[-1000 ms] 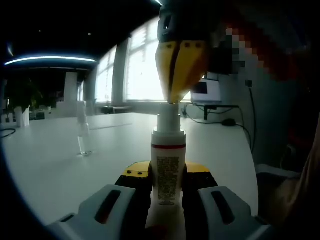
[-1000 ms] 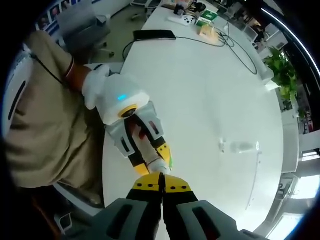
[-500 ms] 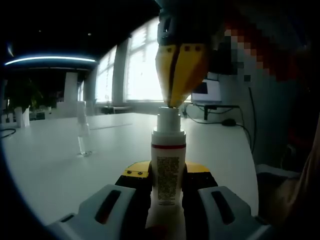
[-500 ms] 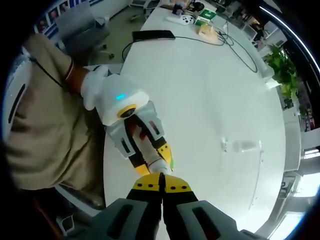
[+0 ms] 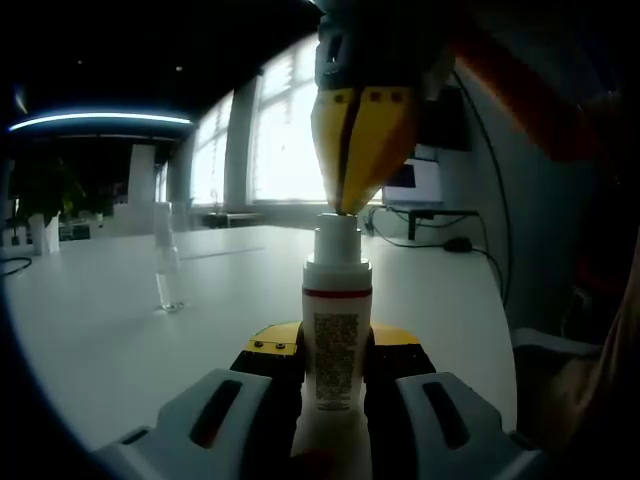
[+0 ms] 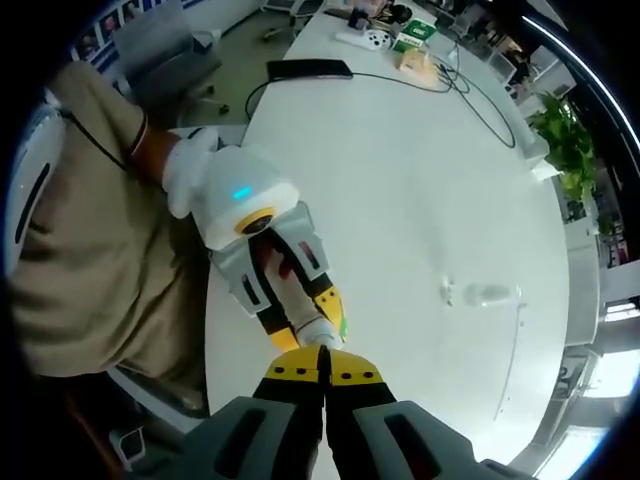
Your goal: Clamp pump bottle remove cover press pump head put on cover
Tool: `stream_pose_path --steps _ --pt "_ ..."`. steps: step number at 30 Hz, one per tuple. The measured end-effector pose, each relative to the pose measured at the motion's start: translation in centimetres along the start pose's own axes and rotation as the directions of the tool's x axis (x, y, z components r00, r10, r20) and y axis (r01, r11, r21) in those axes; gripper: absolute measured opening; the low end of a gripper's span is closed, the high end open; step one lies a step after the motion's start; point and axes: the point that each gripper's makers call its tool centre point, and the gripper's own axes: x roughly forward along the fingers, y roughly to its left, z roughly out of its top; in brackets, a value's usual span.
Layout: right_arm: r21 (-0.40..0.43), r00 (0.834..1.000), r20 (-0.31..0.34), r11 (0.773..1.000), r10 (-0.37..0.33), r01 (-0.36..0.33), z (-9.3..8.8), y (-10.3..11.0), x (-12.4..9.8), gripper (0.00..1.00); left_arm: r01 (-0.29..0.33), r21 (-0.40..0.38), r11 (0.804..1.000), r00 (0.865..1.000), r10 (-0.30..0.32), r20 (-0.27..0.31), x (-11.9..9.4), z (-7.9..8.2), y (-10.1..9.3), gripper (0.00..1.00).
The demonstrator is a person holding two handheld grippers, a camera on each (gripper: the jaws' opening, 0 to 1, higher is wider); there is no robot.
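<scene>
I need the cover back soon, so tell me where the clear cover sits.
In the left gripper view the clear cover stands upright on the white table, left of the pump bottle clamped in the left gripper.

White pump bottle, red band; seemingly clear cover.

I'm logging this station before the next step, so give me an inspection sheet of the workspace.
Surface: white table, mostly bare.
Job's things: pump bottle upright between the left gripper's jaws; clear cover lying on the table, apart.
Clutter: small items at the far end of the table.
Grippers: left gripper shut on the bottle; right gripper shut, tips on the pump head.
Cables: black cable across the far table.
Surroundings: windows, monitor, plant, a person's sleeve.
</scene>
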Motion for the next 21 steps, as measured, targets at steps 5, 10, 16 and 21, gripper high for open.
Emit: stream_pose_path --steps 5,10,16,21 --pt "-0.03 1.0 -0.002 0.999 -0.014 0.014 0.18 -0.2 -0.5 0.0 0.0 0.0 1.0 1.0 0.0 0.0 0.0 0.03 -0.03 0.14" --pt "-0.039 1.0 -0.003 0.999 -0.022 0.022 0.24 -0.28 -0.62 0.0 0.001 -0.001 1.0 1.0 -0.001 0.0 -0.04 0.06 -0.06 0.14" --pt "-0.039 1.0 -0.003 0.999 -0.03 0.03 0.23 -0.32 -0.56 0.0 0.001 -0.002 1.0 1.0 -0.001 -0.001 -0.01 0.0 -0.01 0.14" --pt "-0.038 1.0 -0.001 0.999 -0.029 0.029 0.24 -0.44 -0.53 0.0 0.0 -0.003 1.0 1.0 0.0 -0.001 -0.01 0.02 -0.06 0.14"
